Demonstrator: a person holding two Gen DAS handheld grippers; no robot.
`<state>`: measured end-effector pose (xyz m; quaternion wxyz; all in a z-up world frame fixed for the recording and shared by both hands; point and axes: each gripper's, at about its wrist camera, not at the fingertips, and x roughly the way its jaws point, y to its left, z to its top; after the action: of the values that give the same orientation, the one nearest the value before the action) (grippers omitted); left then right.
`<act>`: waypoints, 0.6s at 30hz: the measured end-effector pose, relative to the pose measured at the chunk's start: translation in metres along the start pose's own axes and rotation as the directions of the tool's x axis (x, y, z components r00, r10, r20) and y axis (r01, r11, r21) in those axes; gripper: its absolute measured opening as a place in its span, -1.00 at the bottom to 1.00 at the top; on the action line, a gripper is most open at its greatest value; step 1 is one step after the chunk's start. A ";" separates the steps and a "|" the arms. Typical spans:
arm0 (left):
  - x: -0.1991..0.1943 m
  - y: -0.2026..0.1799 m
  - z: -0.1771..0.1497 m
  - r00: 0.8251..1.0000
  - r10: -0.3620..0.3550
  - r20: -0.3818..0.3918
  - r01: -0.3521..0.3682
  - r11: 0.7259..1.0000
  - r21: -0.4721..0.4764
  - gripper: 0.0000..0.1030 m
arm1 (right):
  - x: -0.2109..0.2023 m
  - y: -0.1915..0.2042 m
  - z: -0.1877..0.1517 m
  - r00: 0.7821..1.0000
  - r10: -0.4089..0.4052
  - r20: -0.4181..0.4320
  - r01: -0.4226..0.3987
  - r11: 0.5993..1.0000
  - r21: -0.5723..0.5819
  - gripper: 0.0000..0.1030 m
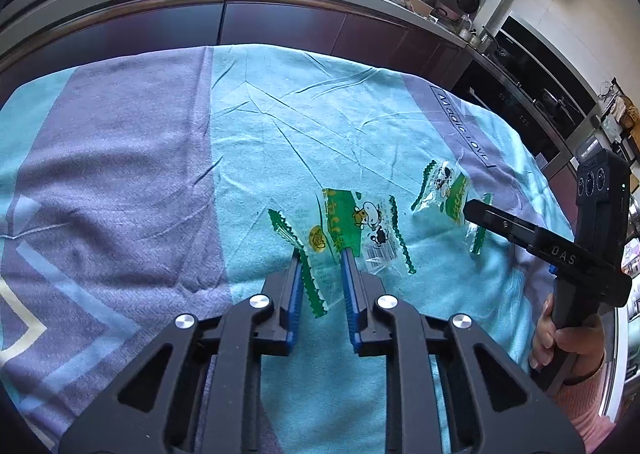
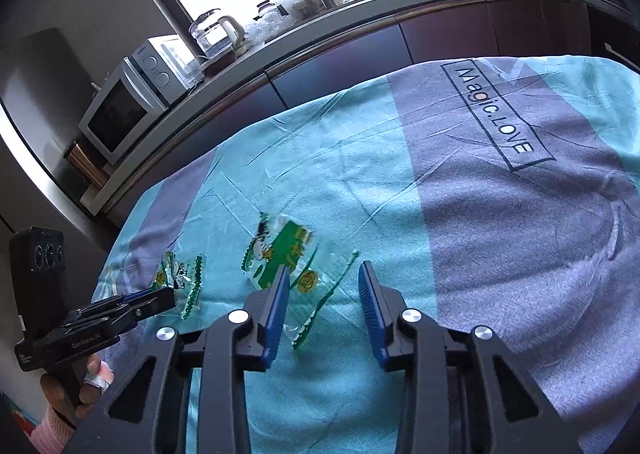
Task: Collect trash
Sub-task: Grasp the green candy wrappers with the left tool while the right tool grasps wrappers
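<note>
Two clear and green candy wrappers lie on a teal and purple cloth point(image 1: 120, 157). In the left wrist view, my left gripper point(image 1: 322, 252) is open, its blue pads straddling the near edge of one wrapper point(image 1: 352, 230). The second wrapper point(image 1: 448, 185) lies to its right, under the tip of my right gripper point(image 1: 470, 207). In the right wrist view, my right gripper point(image 2: 324, 270) is open over the second wrapper point(image 2: 288, 254), its left pad over the wrapper's green band. My left gripper point(image 2: 160, 300) shows at the left at the first wrapper point(image 2: 182, 282).
The cloth point(image 2: 500, 213) covers a table; its far edge drops off before dark kitchen cabinets point(image 1: 280, 25). A cluttered counter runs behind, with a microwave point(image 2: 128, 101) and a kettle point(image 2: 216, 33). An oven front point(image 1: 532, 93) stands at the right.
</note>
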<state>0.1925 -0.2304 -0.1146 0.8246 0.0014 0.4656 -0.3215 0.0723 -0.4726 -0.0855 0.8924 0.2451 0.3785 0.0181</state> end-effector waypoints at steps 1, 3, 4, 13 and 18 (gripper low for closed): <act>0.000 0.000 0.000 1.000 0.000 0.002 0.000 1.000 0.000 -0.71 | 0.000 0.001 0.000 1.000 0.003 -0.001 -0.003 1.000 -0.002 -0.45; -0.002 -0.002 -0.002 1.000 0.005 0.009 -0.005 1.000 0.008 -0.82 | 0.001 0.002 0.000 1.000 0.016 -0.006 -0.016 1.000 -0.006 -0.66; -0.004 -0.003 -0.003 1.000 0.010 0.013 -0.010 1.000 0.013 -0.84 | 0.000 0.002 0.000 1.000 0.025 -0.004 -0.025 1.000 -0.007 -0.68; -0.032 0.002 -0.018 0.998 0.002 0.060 -0.003 1.000 0.021 -0.84 | -0.009 0.010 -0.004 0.992 0.128 0.024 -0.128 0.992 0.003 -0.85; -0.054 0.011 -0.028 0.995 0.004 0.096 -0.004 1.000 0.009 -0.84 | -0.013 0.023 -0.007 0.983 0.181 0.037 -0.181 0.983 0.000 -0.85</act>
<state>0.1581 -0.1845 -0.0922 0.8466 -0.0093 0.4240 -0.3217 0.0617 -0.4524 -0.0701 0.8934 0.2803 0.3381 0.0942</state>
